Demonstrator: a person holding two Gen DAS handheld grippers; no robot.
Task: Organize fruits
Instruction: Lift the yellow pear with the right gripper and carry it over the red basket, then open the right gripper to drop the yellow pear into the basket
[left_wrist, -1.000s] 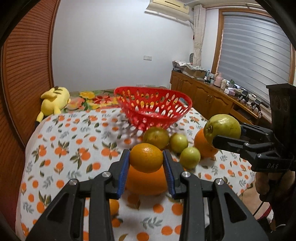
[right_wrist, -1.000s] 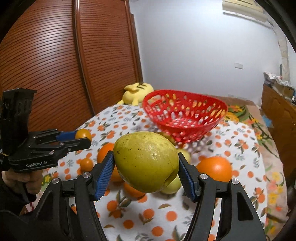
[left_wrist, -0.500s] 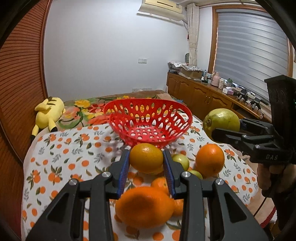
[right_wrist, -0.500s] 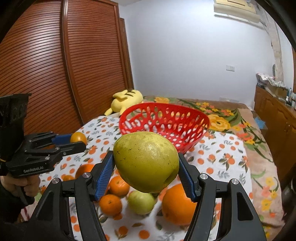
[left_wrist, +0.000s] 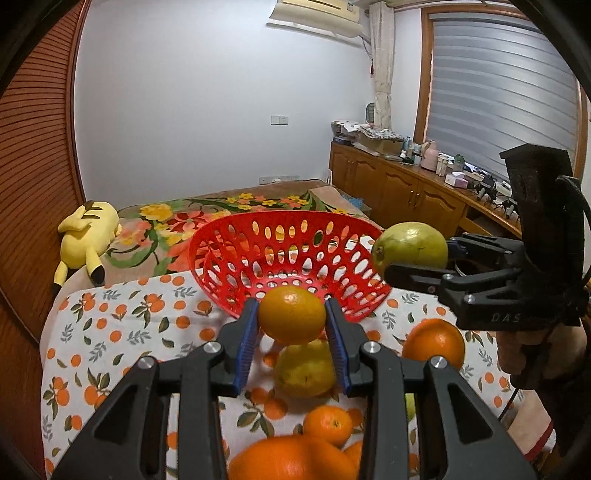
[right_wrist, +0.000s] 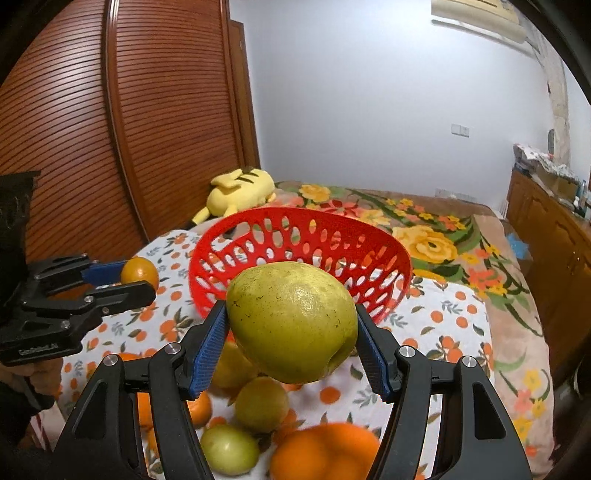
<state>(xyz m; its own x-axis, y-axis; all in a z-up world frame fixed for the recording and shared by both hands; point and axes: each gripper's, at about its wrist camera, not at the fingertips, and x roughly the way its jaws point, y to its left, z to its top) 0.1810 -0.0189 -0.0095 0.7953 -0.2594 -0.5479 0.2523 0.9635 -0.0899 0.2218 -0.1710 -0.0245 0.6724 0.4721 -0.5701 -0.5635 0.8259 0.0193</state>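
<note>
Bedroom: white wall, slatted wooden wardrobe doors, blinds over a long wooden sideboard. A bed with a floral blanket (right_wrist: 436, 236) carries a yellow plush toy (left_wrist: 86, 236). In front of the bed, a counter under an orange-print cloth (left_wrist: 122, 332).

Landmark: red perforated basket (left_wrist: 288, 254), on the cloth at the counter's far end, nothing seen inside it.

Left tongs (left_wrist: 291, 325) clenched on an orange (left_wrist: 291, 314), blue pads pressed to its two flanks. The fruit is nearly round, slightly wider than tall, long axis running pad to pad. It hangs above the cloth, just in front of the basket's near wall, off to the basket's left side in the right wrist view.

Right tongs (right_wrist: 291, 332) clenched on a large yellow-green pear (right_wrist: 291, 319). Its bulk sticks forward past the fingertips; the dimpled end tilts down and to the right, long axis slanted. It sits at about rim height, in front of the basket toward its right side.

Loose on the cloth, nearer the cameras than the basket: a big orange (left_wrist: 434, 343), a yellow-green fruit (left_wrist: 304, 369), a small mandarin (left_wrist: 327, 424), a small green fruit (right_wrist: 229, 448), and a further blurred orange at the bottom edge.
</note>
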